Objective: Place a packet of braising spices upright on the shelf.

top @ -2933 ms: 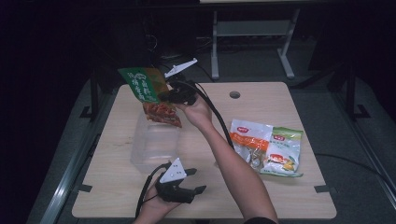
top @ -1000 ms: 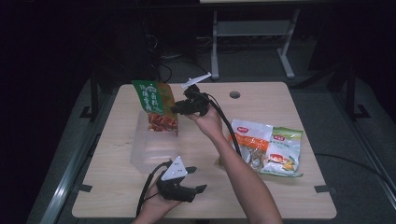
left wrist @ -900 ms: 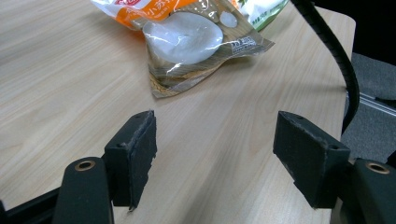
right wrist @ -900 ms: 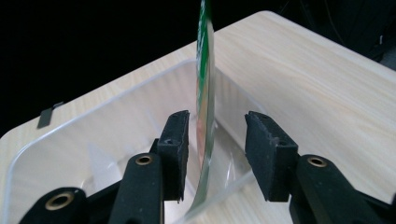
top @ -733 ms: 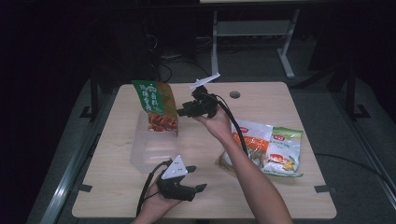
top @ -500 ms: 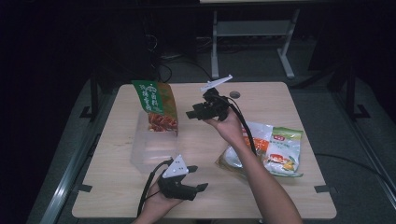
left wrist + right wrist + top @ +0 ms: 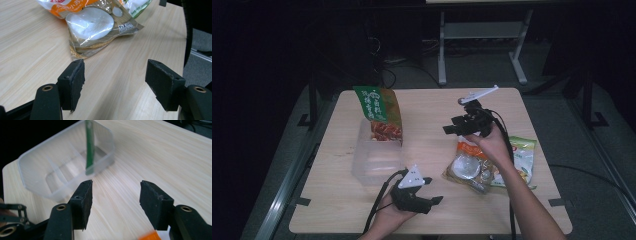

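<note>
- Now our right gripper [image 7: 451, 128], jaws spread and empty, hovers beside the snack packets [image 7: 472, 167].
- Our left gripper [image 7: 432, 202] rests spread too.
- Brushing the upright green packet [image 7: 377, 112] could topple it from the clear bin [image 7: 374, 162].

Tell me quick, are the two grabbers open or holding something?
Left gripper: open, holding nothing, low over the table.
Right gripper: open, holding nothing, raised above the table.
</note>
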